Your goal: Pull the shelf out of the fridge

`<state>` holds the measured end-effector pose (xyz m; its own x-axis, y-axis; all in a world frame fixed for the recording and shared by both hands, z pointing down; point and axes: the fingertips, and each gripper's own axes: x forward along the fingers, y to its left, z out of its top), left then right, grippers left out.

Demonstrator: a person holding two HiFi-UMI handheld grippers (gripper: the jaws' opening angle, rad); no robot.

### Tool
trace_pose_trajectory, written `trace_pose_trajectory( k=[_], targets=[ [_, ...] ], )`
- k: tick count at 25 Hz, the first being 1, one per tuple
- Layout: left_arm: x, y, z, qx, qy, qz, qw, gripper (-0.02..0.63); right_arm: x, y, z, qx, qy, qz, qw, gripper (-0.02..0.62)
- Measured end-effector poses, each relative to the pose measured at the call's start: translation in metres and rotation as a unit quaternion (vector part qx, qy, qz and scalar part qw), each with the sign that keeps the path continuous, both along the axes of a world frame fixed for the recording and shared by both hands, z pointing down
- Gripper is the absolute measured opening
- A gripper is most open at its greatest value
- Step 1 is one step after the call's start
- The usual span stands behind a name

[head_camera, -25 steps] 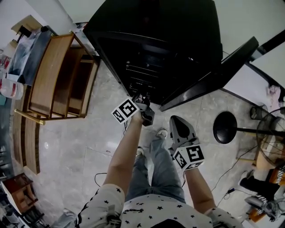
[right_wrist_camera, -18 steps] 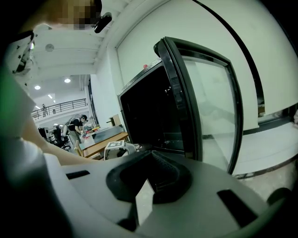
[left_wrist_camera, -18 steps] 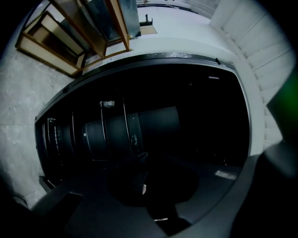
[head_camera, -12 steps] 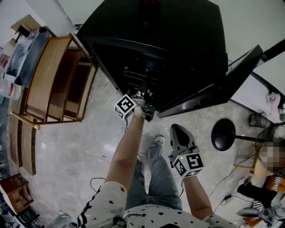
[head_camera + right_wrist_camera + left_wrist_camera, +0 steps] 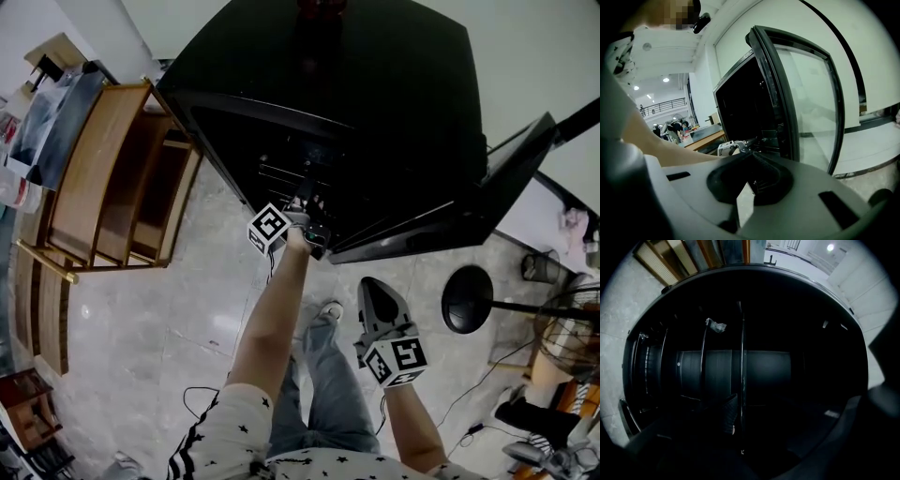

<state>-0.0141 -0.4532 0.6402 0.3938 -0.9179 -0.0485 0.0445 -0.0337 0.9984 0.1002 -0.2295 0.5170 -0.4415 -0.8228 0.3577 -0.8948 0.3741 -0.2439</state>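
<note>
Grey marbled floor tiles (image 5: 159, 309) fill the lower left of the head view. A brown wooden open shelving unit (image 5: 103, 178) stands at the left edge and a black round-based floor stand (image 5: 467, 298) at the right. A tall black fridge (image 5: 375, 94) takes up the top centre, its glass-fronted black door (image 5: 441, 220) swung open toward the right of the frame.

The person's bare left arm (image 5: 272, 319) stretches up the middle of the picture. The left tongs (image 5: 307, 204) reach into the fridge's open front, with their marker cube (image 5: 270, 228) just outside it. The thin black wire shelf (image 5: 286, 169) sits inside the cabinet, level with the tongs.

In the left gripper view the interior is very dark. One of the shelf's rods runs as a thin line down the centre of the frame. A single cross-hatched pad (image 5: 727, 412) lies just to the left of it — close, though contact cannot be made out. The opposing pad is lost in the black, so it cannot be told whether these tongs are clenched on the rod or released.

The right tongs (image 5: 375, 291) hang well apart from the fridge, in the lower centre-right of the head view, over the floor and beside the person's leg. Their own view shows the black pads met at the tips — clenched on nothing — with the open door at the upper right behind them.
</note>
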Motion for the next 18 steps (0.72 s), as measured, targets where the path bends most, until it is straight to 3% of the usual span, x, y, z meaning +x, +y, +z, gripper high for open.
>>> trace_pose_trajectory(
  k=[3,9,15,18],
  targets=[
    [0.001,-0.01,0.005,-0.005,0.016,-0.005,0.9998,0.183,0.001,-0.001,0.004,-0.002,0.001,-0.001,1.0,-0.006],
    [0.014,-0.027,0.008,-0.013,-0.006,0.018,0.9997,0.162,0.0,-0.003,0.009,-0.006,0.005,-0.004,1.0,-0.006],
    [0.016,-0.035,0.02,-0.05,-0.036,0.01,0.9981,0.044,0.002,-0.004,0.013,-0.009,0.006,-0.003,1.0,-0.006],
    [0.016,-0.035,0.021,-0.051,-0.047,0.016,0.9975,0.033,0.003,-0.003,0.014,-0.011,0.007,-0.003,1.0,-0.006]
  ],
)
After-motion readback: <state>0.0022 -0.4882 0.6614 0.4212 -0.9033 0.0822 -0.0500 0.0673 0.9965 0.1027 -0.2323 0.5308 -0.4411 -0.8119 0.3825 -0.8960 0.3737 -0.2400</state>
